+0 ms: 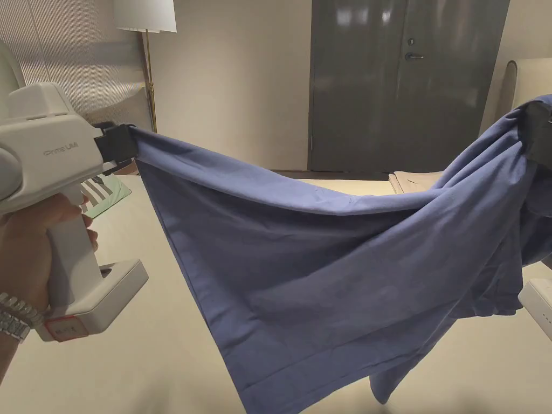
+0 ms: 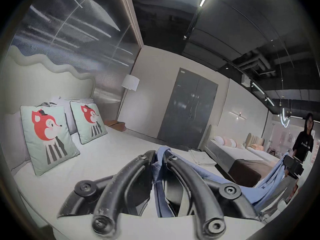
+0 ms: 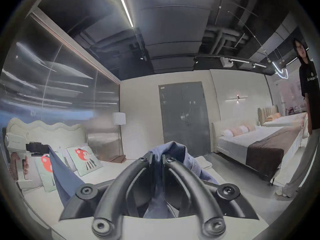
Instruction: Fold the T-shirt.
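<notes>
A blue T-shirt [image 1: 323, 259] hangs stretched in the air above a cream bed [image 1: 135, 350], sagging in the middle with its hem low at the front. My left gripper [image 1: 126, 145] is shut on the shirt's left corner at the upper left. In the left gripper view the black jaws pinch a fold of the blue T-shirt [image 2: 160, 164]. My right gripper [image 1: 539, 135] at the far right edge is wrapped in bunched cloth. In the right gripper view its jaws press together on the blue T-shirt [image 3: 170, 150]. The left gripper [image 3: 46, 148] shows there too, holding the far corner.
Two fox-print pillows [image 2: 50, 136] lean on the headboard. A floor lamp [image 1: 145, 32] and a grey double door [image 1: 404, 81] stand at the far wall. Folded beige cloth [image 1: 418, 180] lies on the bed's far end. Another person [image 3: 310, 94] stands to the right beside further beds [image 3: 256, 145].
</notes>
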Action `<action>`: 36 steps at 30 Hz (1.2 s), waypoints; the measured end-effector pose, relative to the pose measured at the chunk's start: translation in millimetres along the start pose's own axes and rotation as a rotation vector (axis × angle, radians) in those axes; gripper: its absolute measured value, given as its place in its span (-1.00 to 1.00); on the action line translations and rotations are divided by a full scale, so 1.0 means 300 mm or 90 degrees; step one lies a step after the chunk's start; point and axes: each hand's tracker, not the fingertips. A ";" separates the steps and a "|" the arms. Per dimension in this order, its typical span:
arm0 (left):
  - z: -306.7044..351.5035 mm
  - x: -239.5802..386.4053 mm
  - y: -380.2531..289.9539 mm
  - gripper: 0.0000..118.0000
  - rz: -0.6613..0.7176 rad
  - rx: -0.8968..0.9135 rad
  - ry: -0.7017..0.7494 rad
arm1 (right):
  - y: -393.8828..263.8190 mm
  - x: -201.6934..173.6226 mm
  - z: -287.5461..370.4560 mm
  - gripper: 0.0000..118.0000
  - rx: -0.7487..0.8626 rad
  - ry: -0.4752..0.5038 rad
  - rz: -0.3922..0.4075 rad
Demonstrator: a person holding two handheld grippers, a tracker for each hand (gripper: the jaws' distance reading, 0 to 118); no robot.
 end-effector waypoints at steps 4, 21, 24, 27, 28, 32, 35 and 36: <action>-0.164 0.022 0.028 -0.90 -0.011 -0.011 0.012 | -0.028 0.035 -0.189 -0.86 -0.008 -0.012 0.000; -0.567 -0.087 -0.133 -0.90 0.002 -0.083 0.056 | -0.364 0.086 -0.537 -0.86 -0.113 -0.034 0.009; -0.550 -0.119 -0.189 -0.90 0.003 -0.109 0.063 | -0.418 0.087 -0.493 -0.86 -0.147 -0.037 0.010; -0.492 -0.125 -0.237 -0.90 -0.011 -0.143 0.076 | -0.457 0.090 -0.434 -0.86 -0.181 -0.035 0.019; -0.462 -0.130 -0.253 -0.90 -0.013 -0.142 0.074 | -0.467 0.093 -0.405 -0.86 -0.190 -0.034 0.024; -0.298 -0.150 -0.321 -0.90 -0.026 -0.171 0.074 | -0.487 0.080 -0.252 -0.86 -0.230 -0.027 0.036; -0.162 -0.174 -0.387 -0.90 -0.010 -0.206 0.072 | -0.514 0.076 -0.126 -0.86 -0.272 -0.025 0.022; -0.116 -0.187 -0.409 -0.90 -0.001 -0.218 0.071 | -0.525 0.078 -0.086 -0.86 -0.287 -0.022 0.019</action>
